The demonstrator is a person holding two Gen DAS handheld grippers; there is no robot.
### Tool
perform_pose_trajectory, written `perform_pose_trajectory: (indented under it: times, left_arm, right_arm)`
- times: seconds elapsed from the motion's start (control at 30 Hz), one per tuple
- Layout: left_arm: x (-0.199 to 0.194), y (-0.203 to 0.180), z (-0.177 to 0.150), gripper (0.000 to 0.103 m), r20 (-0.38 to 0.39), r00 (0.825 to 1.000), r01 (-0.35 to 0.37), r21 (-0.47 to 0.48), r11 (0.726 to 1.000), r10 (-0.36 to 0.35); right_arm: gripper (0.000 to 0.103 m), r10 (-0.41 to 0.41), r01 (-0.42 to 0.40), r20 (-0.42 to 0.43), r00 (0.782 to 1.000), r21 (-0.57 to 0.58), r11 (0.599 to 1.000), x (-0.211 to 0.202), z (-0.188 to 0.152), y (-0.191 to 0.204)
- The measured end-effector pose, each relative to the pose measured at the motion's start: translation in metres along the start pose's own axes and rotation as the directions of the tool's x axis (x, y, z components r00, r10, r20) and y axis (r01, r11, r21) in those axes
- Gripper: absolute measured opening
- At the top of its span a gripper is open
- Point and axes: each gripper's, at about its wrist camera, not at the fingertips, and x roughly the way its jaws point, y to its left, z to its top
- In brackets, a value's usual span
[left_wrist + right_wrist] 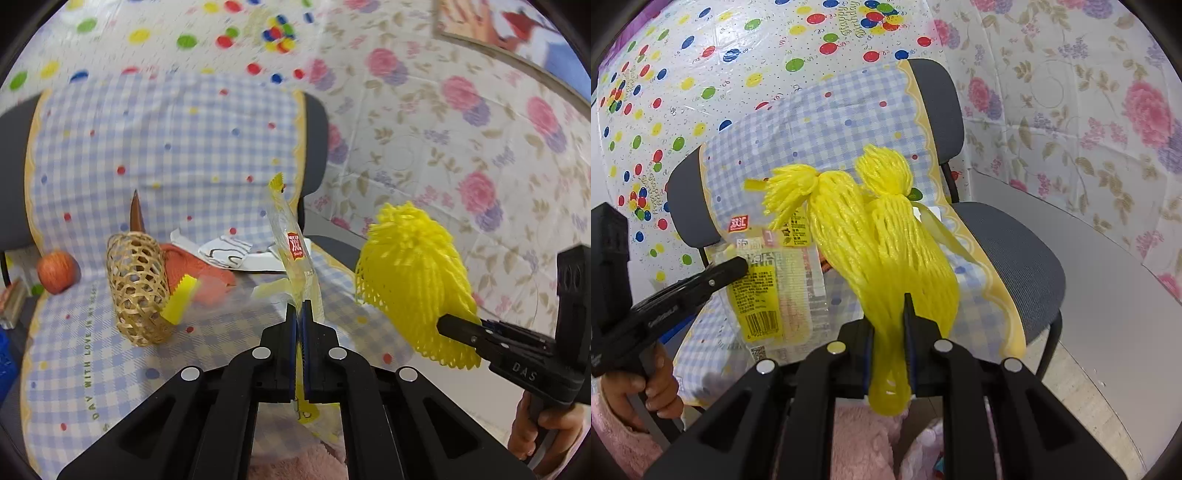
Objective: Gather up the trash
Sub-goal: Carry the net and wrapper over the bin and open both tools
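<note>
From your left wrist, your left gripper is clenched on one clear plastic snack wrapper with yellow ends, lifted above the blue checked cloth on the grey chair. On it lie one woven bamboo basket and one apple.

From your right wrist, your right gripper grips two yellow foam fruit nets, held above the chair seat.

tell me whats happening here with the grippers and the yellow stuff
A person is collecting trash off a chair with two handheld grippers. The left gripper is shut on a clear snack wrapper, held up above the checkered cloth. The right gripper is shut on yellow foam fruit netting. A woven basket, an apple and paper scraps lie on the seat.
</note>
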Motion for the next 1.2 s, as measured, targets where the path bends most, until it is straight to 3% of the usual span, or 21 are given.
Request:
perform_pose_trajectory:
  times: [0.37, 0.7, 0.93, 1.2]
  left_arm:
    - [-0.022, -0.059, -0.037, 0.003, -0.017, 0.995, 0.103, 0.097, 0.990, -0.102]
    - [-0.017, -0.113, -0.073, 0.003, -0.074, 0.976, 0.213, 0.180, 0.960, -0.203]
    - [-0.002, -0.134, -0.098, 0.003, -0.155, 0.964, 0.247, 0.219, 0.944, -0.216]
    - [0.027, -0.134, -0.105, 0.004, -0.232, 0.954, 0.240, 0.200, 0.950, -0.192]
  right_arm:
    - [0.014, -0.102, 0.103, -0.040, 0.994, 0.040, 0.994, -0.050, -0.048, -0.015]
    - [0.014, -0.225, 0.235, -0.078, 0.971, 0.162, 0.958, -0.098, -0.095, -0.061]
    - [0.014, -0.225, 0.259, -0.161, 0.961, 0.239, 0.936, -0.095, -0.130, -0.086]
    - [0.015, -0.174, 0.243, -0.234, 0.957, 0.308, 0.920, -0.072, -0.151, -0.106]
